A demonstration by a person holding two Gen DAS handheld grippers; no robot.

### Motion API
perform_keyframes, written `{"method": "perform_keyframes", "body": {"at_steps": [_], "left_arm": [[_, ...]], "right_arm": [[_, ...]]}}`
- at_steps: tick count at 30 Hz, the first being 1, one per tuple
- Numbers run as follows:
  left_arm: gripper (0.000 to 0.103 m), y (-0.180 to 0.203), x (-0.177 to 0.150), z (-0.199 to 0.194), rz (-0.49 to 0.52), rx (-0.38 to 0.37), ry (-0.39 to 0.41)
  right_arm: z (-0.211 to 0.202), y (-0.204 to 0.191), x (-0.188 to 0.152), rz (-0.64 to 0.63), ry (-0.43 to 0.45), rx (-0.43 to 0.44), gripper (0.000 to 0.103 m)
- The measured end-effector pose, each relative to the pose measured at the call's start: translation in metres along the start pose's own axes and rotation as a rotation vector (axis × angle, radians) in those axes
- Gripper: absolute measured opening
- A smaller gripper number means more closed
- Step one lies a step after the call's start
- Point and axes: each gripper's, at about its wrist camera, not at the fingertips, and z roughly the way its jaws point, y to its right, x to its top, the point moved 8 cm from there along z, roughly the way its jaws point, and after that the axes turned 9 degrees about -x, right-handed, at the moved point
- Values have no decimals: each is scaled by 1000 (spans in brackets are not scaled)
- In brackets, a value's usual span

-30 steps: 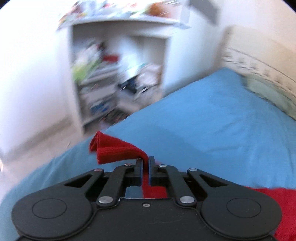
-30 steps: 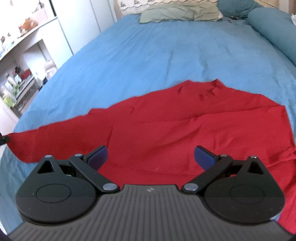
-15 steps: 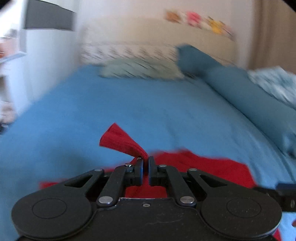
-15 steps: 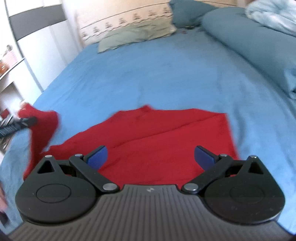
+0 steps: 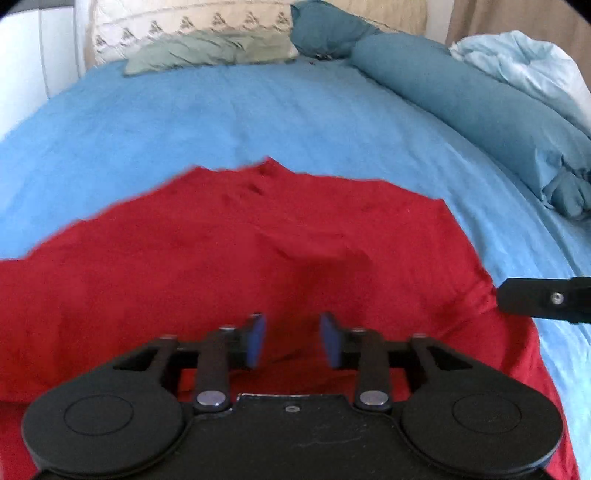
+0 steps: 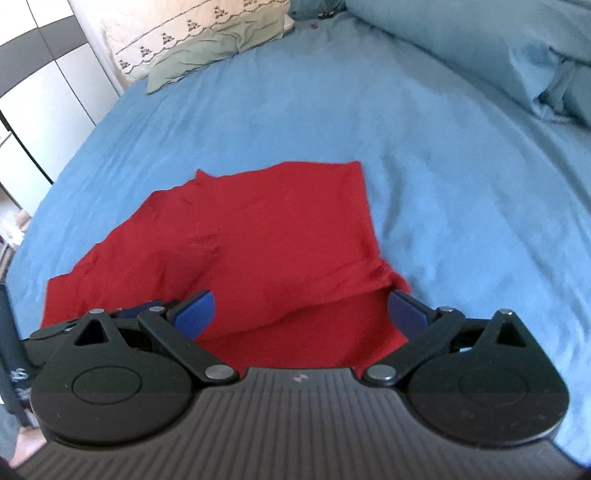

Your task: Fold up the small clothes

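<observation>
A red garment [image 5: 229,258] lies on the blue bedsheet [image 5: 184,122], with one part folded over onto its body. It also shows in the right wrist view [image 6: 280,236], where a folded flap makes a raised edge near the front. My left gripper [image 5: 291,339] is open and empty just above the garment's middle. My right gripper [image 6: 299,314] is open wide and empty over the garment's near right edge. Its tip [image 5: 539,301] shows at the right of the left wrist view, beside the garment's right edge.
A green pillow [image 5: 207,51] and a patterned cream pillow [image 5: 177,26] lie at the head of the bed. A teal bolster [image 5: 472,107] and a pale blue duvet [image 5: 524,62] run along the right side. White wardrobe doors [image 6: 40,110] stand at the left.
My left gripper swung from the left side over the garment, carried the red sleeve across and let it go; its jaws are now open. The right gripper stayed open and moved a little right.
</observation>
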Motion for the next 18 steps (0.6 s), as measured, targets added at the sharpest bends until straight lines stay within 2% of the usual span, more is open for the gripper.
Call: {"method": "perform_keyframes", "body": {"at_steps": [1,3,7,11,13,15,18], "left_arm": [[62,-6,2,-8,9,26,4],[69,-25,6,-29,24,83,17],[74,-77,2,-61,15,214,25],[74,-134,-17,-76,-17,349,3],[74,-159,-31,-79,-60,398,-24],[74,-176,-42,-82,-99,411,-30],[74,-187,-52,-82,-125,428,-42]], "right_arm": [[1,-5,1,7,-5,19,103],[1,-18,4,11,-15,55,103],[10,-54,9,-37,-26,103,103],[33,-86,5,-109,-13,101,103],[46,-96,2,-150,2,51,88],[57,-105,-2,-201,11,19,78],[68,-111,-9,-220,3,-25,71]]}}
